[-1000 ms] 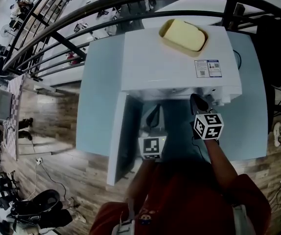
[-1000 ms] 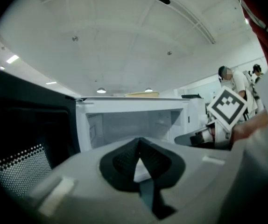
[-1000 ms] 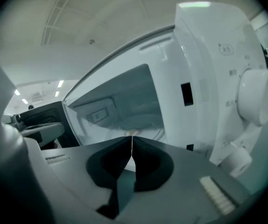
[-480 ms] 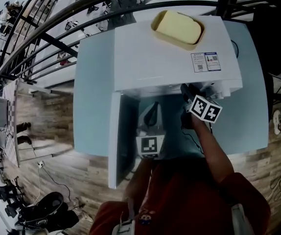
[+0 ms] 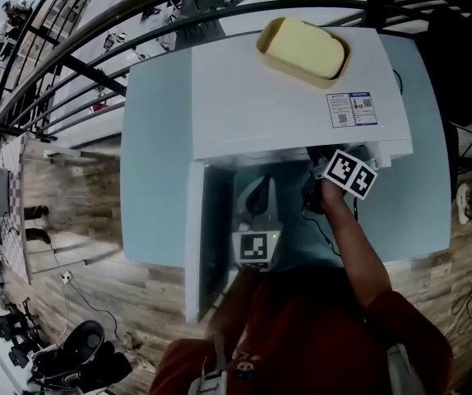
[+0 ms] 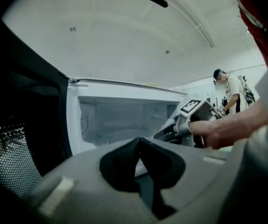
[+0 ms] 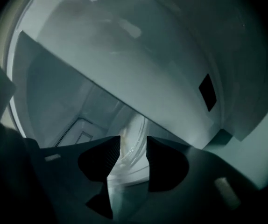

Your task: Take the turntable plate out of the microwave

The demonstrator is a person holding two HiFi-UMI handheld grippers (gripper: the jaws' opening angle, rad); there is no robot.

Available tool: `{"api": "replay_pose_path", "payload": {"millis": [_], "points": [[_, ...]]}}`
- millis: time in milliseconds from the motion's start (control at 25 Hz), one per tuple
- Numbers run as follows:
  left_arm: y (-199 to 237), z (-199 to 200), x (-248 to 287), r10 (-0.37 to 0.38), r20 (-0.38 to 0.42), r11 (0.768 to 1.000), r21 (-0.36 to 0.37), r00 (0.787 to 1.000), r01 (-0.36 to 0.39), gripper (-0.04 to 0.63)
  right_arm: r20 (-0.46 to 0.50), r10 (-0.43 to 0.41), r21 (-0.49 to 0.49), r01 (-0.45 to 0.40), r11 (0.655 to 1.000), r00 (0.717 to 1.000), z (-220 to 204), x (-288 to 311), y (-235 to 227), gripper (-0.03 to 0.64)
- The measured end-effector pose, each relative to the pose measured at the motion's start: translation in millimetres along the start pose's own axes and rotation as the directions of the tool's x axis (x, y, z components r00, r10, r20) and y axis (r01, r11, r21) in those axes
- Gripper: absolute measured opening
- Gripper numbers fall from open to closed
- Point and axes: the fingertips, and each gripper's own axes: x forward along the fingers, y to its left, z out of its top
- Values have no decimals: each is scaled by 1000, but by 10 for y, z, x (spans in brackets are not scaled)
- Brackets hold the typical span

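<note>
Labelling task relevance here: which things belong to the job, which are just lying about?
Job: microwave, open door, turntable plate inside, right gripper (jaws have just been opening, plate rim in the gap, not gripped), left gripper (shut, empty).
Lying about: yellow block in dish on top, label sticker.

Plate [image 7: 136, 125]: blurred, partly behind right gripper [image 7: 133, 143]. Microwave [image 5: 277, 97] cavity: hidden in head view under its top. Sticker [image 5: 351, 109]: print too small.
</note>
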Motion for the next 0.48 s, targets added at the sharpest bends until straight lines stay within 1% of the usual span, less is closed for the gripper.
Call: {"api": "replay_pose_path", "payload": {"millis": [200, 360, 480], "points": [[50, -30, 46, -8, -9, 1000, -5, 1000, 8, 0, -10, 18, 104, -17, 994, 1000, 25, 84, 30, 158], [49, -80, 73, -15, -15, 1000, -4, 1000, 15, 0, -23, 88, 216, -81, 973, 996, -12, 154, 100, 156], [16, -100, 69, -21, -25, 1000, 17, 999, 21, 0, -12, 88, 240, -82, 967, 996, 1, 171, 105, 156]]}}
